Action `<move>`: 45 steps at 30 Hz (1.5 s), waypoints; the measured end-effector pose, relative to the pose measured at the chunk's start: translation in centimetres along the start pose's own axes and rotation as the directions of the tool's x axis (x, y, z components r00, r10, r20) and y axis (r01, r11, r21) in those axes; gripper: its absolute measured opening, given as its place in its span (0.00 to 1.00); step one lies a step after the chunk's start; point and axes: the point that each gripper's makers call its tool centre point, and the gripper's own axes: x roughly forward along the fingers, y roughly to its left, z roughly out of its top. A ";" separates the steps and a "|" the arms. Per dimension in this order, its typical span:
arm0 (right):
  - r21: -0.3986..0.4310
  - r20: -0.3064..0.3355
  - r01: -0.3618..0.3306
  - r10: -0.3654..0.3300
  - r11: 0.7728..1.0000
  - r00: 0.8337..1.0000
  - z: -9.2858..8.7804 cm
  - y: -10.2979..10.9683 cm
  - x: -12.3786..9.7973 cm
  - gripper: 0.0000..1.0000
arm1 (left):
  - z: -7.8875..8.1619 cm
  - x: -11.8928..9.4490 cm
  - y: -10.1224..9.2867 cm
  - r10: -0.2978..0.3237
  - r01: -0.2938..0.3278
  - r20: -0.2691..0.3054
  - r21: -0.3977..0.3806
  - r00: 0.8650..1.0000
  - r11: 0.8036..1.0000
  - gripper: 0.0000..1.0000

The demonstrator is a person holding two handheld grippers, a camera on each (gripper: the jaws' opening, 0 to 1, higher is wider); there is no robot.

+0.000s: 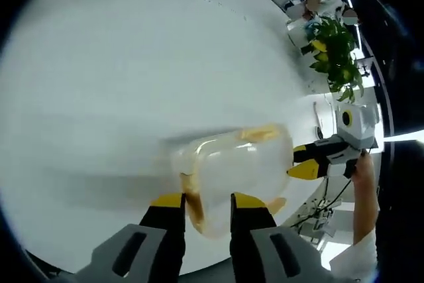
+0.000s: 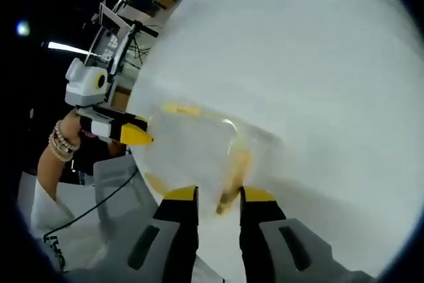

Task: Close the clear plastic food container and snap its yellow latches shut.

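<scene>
- My left gripper (image 1: 207, 203) rises from 6 o'clock in the left gripper view, its yellow-tipped jaws set narrowly apart with the near end of the clear plastic food container (image 1: 232, 173) between them; blur keeps me from telling whether the tips actually press it.
- The container lies on the white table (image 1: 132, 71), low and just right of centre, its outline smeared by motion, with yellowish patches along its top edge and near corner.
- At 3 o'clock in that view my right gripper (image 1: 306, 162) reaches in, yellow tips right at the container's far end, my hand (image 1: 363, 167) behind it.
- A green potted plant (image 1: 334, 51) stands at 2 o'clock beyond the table edge.
- In the right gripper view my right gripper (image 2: 219, 197) comes up from 6 o'clock, jaws narrowly parted around a yellow latch (image 2: 233, 177) on the container's near end; contact is unclear.
- My left gripper (image 2: 136, 132) shows at 9 o'clock, tips at the container's other end.
</scene>
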 end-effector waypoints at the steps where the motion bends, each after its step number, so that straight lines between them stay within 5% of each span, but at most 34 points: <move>1: -0.003 0.006 -0.059 0.059 0.998 0.998 0.0 0.7 0.3 0.17 | 0.0 0.0 0.0 -0.002 0.002 0.000 -0.003 1.000 1.000 0.18; 2: 0.080 0.008 -0.047 0.046 0.996 0.999 0.0 0.3 0.0 0.17 | 0.0 0.0 0.0 0.002 -0.002 0.003 0.001 1.000 1.000 0.18; 9: 0.018 0.023 -0.052 0.051 0.999 0.998 0.1 0.3 -0.7 0.18 | 0.2 0.3 -0.2 -0.003 0.003 -0.004 0.024 1.000 1.000 0.18; 12: 0.010 0.024 -0.040 0.040 0.999 0.999 -0.1 0.2 -0.9 0.18 | 0.2 0.5 -0.5 -0.009 0.010 -0.013 0.102 1.000 0.995 0.21; 33: 0.005 0.061 -0.046 0.046 0.999 0.997 -0.3 -0.2 -0.6 0.19 | 0.3 0.6 -0.6 -0.038 0.037 0.029 0.039 0.999 0.999 0.21; 39: -0.060 0.102 -0.017 0.023 0.998 0.995 -0.3 0.2 -0.6 0.22 | 0.4 0.5 -0.9 -0.043 0.033 0.070 0.133 0.997 0.991 0.24; 42: -0.108 0.120 0.016 -0.003 0.994 0.993 -0.3 0.5 -0.6 0.24 | 0.5 0.2 -0.8 -0.050 0.022 0.111 0.236 0.993 0.971 0.27; 44: -0.180 0.133 0.114 -0.090 0.977 0.987 0.0 -0.6 -1.0 0.30 | 1.3 -0.4 0.4 0.025 -0.072 0.179 0.262 0.984 0.962 0.34; 45: -0.208 0.120 0.151 -0.128 0.966 0.984 -0.2 -1.0 -1.2 0.38 | 2.0 -0.8 0.8 0.047 -0.121 0.227 0.324 0.973 0.938 0.38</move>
